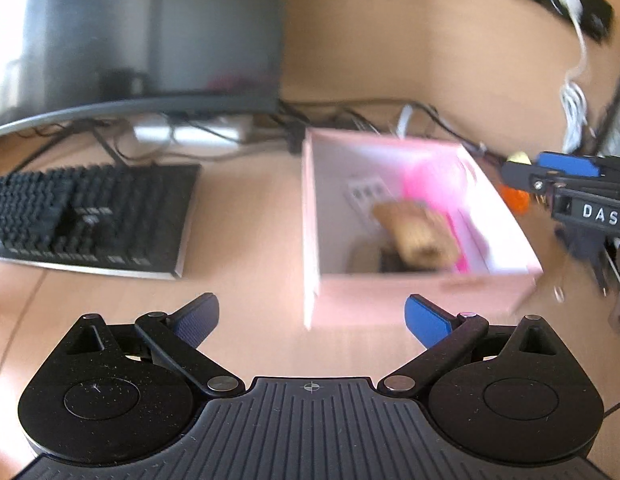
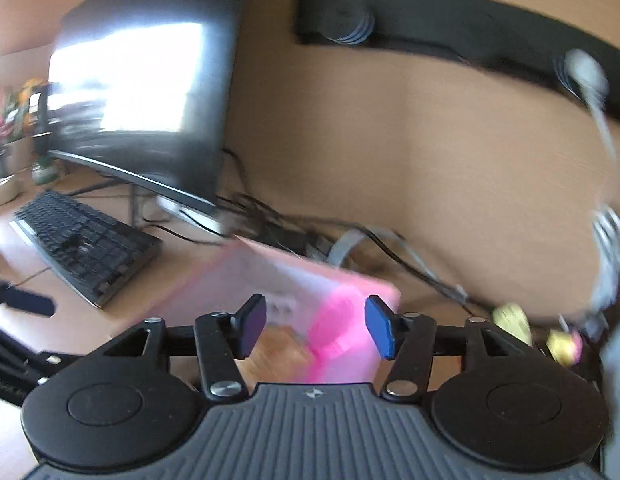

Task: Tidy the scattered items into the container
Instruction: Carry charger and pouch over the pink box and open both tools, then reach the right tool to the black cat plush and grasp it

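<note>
I am holding my left gripper (image 1: 312, 320) wide open and empty above the desk (image 1: 245, 216), just before the pink container (image 1: 422, 300). My right gripper (image 2: 316, 326) is hanging part-open, empty, over that container near the desk's back edge.

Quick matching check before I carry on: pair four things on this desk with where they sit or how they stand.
Things:
1. keyboard
2. pink box
3. tan item
4. left hand-held gripper

States:
A. inside the box
B. open, holding nothing
C. right of the keyboard
D. below the monitor

Pairs: 1-D, 2-C, 3-A, 4-B
</note>
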A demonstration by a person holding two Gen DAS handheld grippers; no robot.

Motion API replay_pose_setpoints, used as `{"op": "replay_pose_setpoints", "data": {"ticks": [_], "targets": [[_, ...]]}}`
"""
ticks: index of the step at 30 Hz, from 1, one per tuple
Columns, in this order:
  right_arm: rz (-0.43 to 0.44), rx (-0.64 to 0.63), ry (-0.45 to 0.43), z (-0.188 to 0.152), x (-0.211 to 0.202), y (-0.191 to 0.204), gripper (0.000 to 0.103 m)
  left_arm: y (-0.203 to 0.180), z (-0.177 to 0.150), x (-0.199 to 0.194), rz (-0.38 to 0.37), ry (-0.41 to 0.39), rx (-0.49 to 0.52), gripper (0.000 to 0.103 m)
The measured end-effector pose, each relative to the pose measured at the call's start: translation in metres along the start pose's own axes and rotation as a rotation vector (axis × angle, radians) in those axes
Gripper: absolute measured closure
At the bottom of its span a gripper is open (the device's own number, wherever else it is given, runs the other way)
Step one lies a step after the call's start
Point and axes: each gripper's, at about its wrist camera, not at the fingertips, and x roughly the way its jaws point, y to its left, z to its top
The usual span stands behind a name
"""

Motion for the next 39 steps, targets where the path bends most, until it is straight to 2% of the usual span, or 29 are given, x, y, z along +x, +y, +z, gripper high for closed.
{"op": "replay_pose_setpoints", "data": {"ticks": [3,7,10,12,13,15,20,25,28,29,30,31,39], "targets": [[-0.155,0.046,0.011,-0.034,-0.013,-0.023,0.039,-0.014,-0.012,-0.003,-0.009,0.007,0.043,0.002],[-0.421,0.076,0.073,-0.077,-0.016,-0.05,0.034,-0.025,-0.027,-0.002,-0.058,0.048,0.071,0.002],[-0.543,0.108,0.128,-0.096,-0.009,-0.07,0.034,-0.031,-0.033,0.001,-0.076,0.077,0.087,0.002],[-0.589,0.1,0.134,-0.1,-0.003,-0.077,0.032,-0.032,-0.036,0.002,-0.084,0.087,0.087,0.002],[-0.601,0.107,0.128,-0.099,0.0,-0.081,0.029,-0.032,-0.037,0.002,-0.087,0.092,0.087,0.002],[-0.611,0.136,0.107,-0.093,0.007,-0.086,0.013,-0.032,-0.038,0.001,-0.089,0.099,0.086,0.002],[-0.676,0.089,0.107,-0.082,0.04,-0.09,0.012,-0.03,-0.04,0.001,-0.082,0.13,0.085,0.002],[-0.731,-0.042,0.167,-0.082,0.074,-0.095,0.012,-0.031,-0.045,0.001,-0.056,0.145,0.1,0.002],[-0.732,-0.063,0.225,-0.086,0.086,-0.104,0.012,-0.032,-0.048,-0.001,-0.047,0.142,0.115,0.002],[-0.725,-0.053,0.225,-0.086,0.085,-0.105,0.014,-0.032,-0.049,-0.001,-0.046,0.145,0.117,0.002],[-0.712,-0.04,0.219,-0.085,0.082,-0.106,0.024,-0.032,-0.049,-0.001,-0.046,0.147,0.12,0.002],[-0.7,-0.033,0.215,-0.084,0.078,-0.105,0.026,-0.032,-0.049,-0.002,-0.047,0.148,0.123,0.002],[-0.478,0.102,0.203,-0.088,0.024,-0.073,0.029,-0.037,-0.052,-0.005,-0.108,0.145,0.165,0.002]]}}
